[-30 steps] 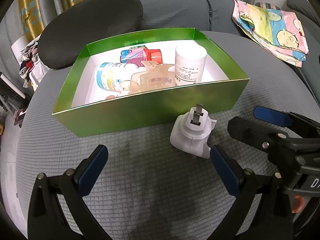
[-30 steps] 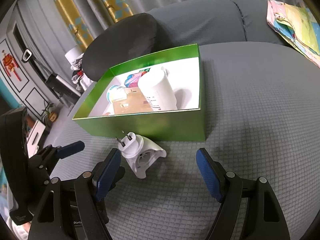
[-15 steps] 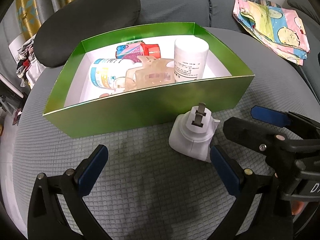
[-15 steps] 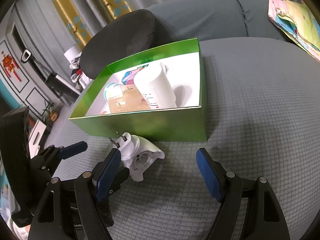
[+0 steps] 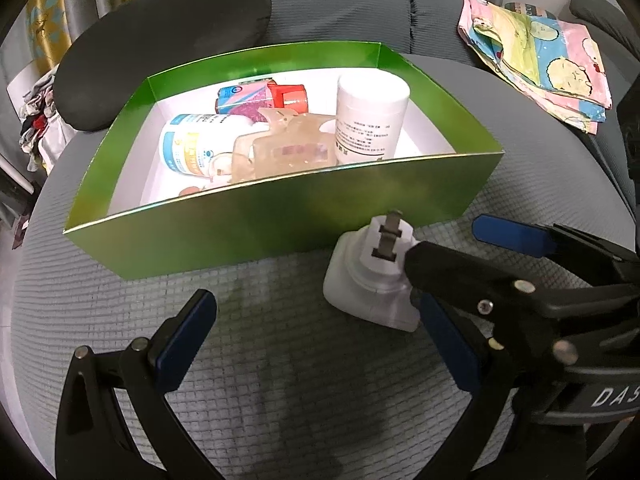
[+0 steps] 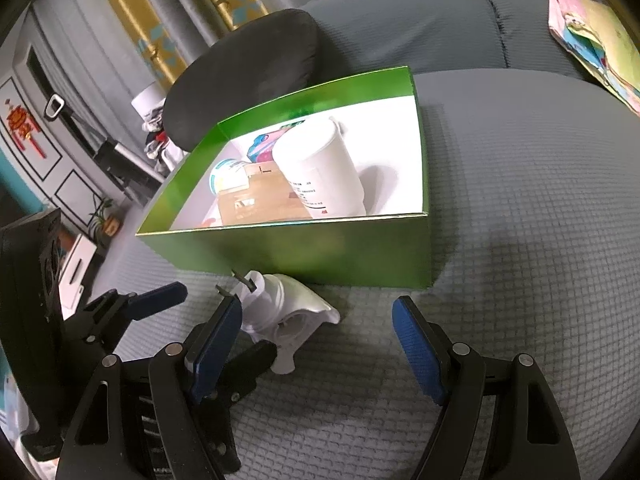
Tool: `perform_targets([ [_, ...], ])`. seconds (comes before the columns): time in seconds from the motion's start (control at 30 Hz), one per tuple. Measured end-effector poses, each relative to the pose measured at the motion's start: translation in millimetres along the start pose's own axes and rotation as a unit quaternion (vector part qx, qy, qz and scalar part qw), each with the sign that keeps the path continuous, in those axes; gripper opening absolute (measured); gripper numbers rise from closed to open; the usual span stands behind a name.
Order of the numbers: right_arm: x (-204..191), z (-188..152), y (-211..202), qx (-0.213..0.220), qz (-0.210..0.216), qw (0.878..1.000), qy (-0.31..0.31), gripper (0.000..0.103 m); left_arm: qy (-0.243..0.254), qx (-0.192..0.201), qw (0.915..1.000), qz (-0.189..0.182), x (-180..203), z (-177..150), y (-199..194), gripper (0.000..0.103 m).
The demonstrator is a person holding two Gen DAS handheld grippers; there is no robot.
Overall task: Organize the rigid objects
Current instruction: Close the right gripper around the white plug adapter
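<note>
A white plug-in device with two metal prongs lies on the grey sofa seat, right against the near wall of the green box. My left gripper is open, and the device sits just inside its right finger. My right gripper is also open, with the device beside its left finger. From the left wrist, that finger's tip overlaps the device's right side. Inside the box are an upright white bottle, a lying blue-and-white bottle, a translucent hair claw and a small pink-and-red pack.
A dark cushion leans behind the box. A folded patterned cloth lies at the back right of the seat. The grey waffle-textured seat stretches bare to the right of the box. The seat drops off at the left toward furniture and the floor.
Both views have closed in slightly on the box. The right gripper's left finger has edged over to the device's side. Neither gripper's opening has changed.
</note>
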State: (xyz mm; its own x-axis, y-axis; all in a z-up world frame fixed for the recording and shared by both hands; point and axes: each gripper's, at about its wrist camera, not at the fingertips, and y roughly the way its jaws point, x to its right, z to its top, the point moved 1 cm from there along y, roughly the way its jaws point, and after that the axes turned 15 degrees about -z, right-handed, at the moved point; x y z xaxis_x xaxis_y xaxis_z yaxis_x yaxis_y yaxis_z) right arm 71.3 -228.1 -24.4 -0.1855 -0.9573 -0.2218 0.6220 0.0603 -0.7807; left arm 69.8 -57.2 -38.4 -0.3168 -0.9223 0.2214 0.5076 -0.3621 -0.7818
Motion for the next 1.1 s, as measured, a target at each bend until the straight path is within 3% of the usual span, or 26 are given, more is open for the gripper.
perform_targets([
  [0.7, -5, 8, 12, -0.008, 0.026, 1.000, -0.011, 0.079, -0.001, -0.011, 0.9997, -0.022, 6, 5, 17, 0.102],
  [1.1, -5, 12, 24, -0.027, 0.070, 0.997, -0.009, 0.079, -0.016, -0.009, 0.9989, -0.043, 3, 9, 20, 0.102],
])
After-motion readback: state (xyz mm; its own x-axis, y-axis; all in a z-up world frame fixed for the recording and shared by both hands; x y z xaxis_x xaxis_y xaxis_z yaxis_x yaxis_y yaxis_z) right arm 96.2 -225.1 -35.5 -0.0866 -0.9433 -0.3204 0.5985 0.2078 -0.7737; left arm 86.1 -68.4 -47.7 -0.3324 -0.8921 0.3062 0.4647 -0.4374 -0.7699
